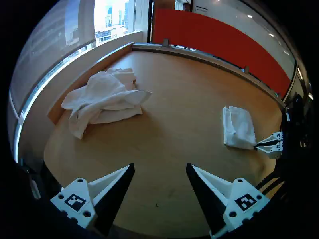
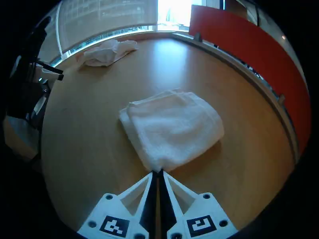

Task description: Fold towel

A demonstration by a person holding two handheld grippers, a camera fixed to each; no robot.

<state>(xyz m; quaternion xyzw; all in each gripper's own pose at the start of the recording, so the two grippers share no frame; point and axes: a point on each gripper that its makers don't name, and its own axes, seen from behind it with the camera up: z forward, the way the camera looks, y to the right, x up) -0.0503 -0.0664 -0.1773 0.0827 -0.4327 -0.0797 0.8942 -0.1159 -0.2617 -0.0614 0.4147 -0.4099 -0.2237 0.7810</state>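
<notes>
Light wooden table, kinda glossy, with a raised rim along its far edge. Behind that there's a red panel, and next to it a big window with city buildings outside.

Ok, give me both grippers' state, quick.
Left gripper: open, empty.
Right gripper: shut, tips at the corner of the folded towel; grip unclear.
</notes>
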